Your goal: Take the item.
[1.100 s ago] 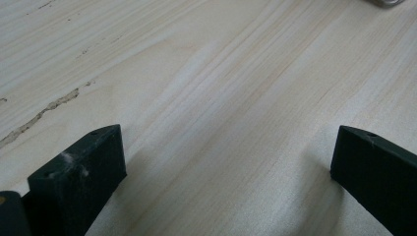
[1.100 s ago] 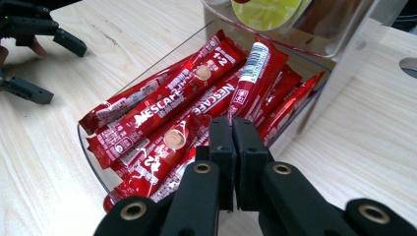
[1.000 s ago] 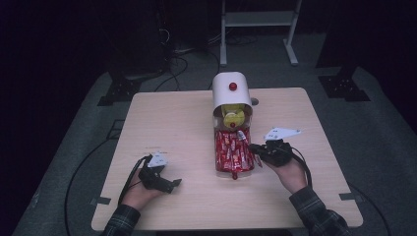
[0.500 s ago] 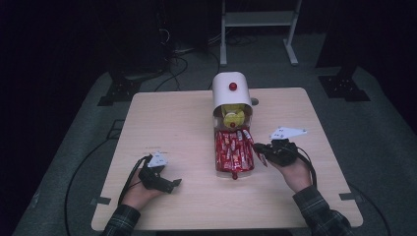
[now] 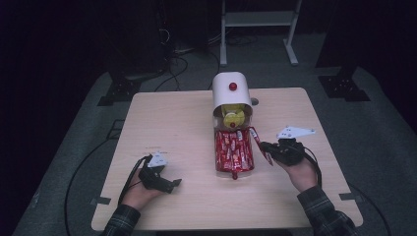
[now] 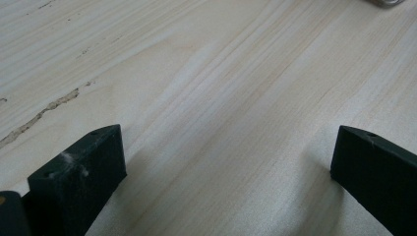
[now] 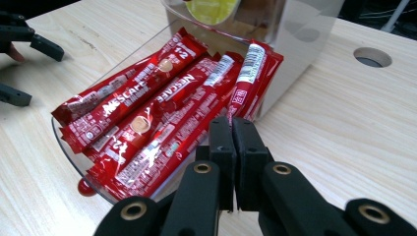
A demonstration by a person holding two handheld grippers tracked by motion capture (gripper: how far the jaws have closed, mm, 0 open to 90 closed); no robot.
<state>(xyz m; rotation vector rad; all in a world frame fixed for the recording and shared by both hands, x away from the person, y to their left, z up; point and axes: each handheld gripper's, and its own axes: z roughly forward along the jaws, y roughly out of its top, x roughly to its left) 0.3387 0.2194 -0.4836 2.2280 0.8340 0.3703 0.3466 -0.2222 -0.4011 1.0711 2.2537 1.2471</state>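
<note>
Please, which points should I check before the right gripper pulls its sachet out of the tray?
1. Right gripper shut on sachet: ok.
2. Grip depth on the sachet: cannot tell.
3. Sachet free of tray: not ok, its far end lies on the pile.
4. Other sachets lie inside the tray: ok.
5. Left gripper open, apart from the tray: ok.
6. Dispenser upright: ok.

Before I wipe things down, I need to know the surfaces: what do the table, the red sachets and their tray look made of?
Table: pale wood or wood-look laminate, matt, visible grain. Red sachets: glossy plastic or foil film, crinkled with glints. Tray: clear hard plastic, apparently; the table shows through its rim.
</note>
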